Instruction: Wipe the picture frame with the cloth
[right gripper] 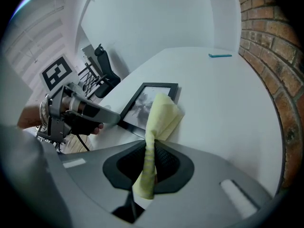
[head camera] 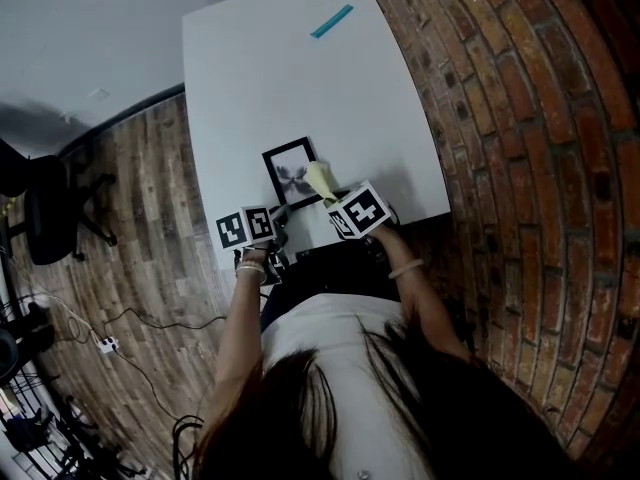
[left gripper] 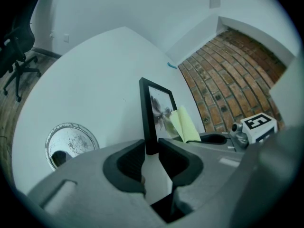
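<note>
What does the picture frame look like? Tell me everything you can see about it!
The picture frame is a thin black rectangle around a grey, blurry black-and-white picture. It sits at the near end of the white table. The left gripper has its jaws closed on the frame's near edge. The yellow cloth, pinched in the right gripper, rests against the picture's face. Whether the frame lies flat or is tipped up, I cannot tell.

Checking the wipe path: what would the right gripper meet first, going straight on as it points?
Likely the picture frame: the yellow cloth in the right gripper reaches its glass; depth is unclear.
</note>
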Action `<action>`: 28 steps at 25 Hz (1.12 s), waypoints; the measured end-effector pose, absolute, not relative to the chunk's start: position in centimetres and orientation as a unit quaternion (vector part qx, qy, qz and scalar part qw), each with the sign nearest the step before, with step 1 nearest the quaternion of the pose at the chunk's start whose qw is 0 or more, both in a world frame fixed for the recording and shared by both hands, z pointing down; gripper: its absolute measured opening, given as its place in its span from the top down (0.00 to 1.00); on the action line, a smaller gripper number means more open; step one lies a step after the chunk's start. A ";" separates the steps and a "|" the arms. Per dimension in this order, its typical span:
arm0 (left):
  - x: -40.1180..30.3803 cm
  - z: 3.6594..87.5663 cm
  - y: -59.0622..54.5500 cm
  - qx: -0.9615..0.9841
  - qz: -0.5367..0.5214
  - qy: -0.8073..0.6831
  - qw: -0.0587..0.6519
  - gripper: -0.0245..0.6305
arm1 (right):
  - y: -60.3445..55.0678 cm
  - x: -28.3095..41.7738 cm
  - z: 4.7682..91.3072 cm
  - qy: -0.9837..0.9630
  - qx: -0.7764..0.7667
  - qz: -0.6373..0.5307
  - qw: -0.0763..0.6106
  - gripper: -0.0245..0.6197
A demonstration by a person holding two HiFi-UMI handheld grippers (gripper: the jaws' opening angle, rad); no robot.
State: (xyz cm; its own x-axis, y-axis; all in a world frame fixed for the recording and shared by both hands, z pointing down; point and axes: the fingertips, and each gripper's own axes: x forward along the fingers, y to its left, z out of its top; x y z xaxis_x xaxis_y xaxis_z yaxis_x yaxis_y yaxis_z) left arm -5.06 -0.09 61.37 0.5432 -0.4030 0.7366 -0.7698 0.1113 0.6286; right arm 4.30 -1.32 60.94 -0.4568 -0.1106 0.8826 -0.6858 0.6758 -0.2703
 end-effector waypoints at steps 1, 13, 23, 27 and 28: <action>-5.1 61.4 -0.1 0.648 0.155 -0.452 0.592 0.82 | -1.3 4.3 61.0 -0.794 0.249 0.314 0.458 0.91; -5.0 61.4 -0.1 0.646 0.153 -0.455 0.593 0.82 | -0.9 3.6 61.0 -0.799 0.226 0.310 0.463 0.91; -4.9 61.5 -0.1 0.644 0.150 -0.457 0.595 0.82 | -0.5 2.8 61.2 -0.803 0.204 0.302 0.471 0.91; -5.0 61.4 -0.1 0.645 0.145 -0.456 0.596 0.82 | -0.4 2.7 61.2 -0.804 0.201 0.300 0.472 0.91; -5.0 61.4 -0.1 0.645 0.145 -0.457 0.596 0.82 | -0.4 2.6 61.1 -0.804 0.200 0.300 0.472 0.91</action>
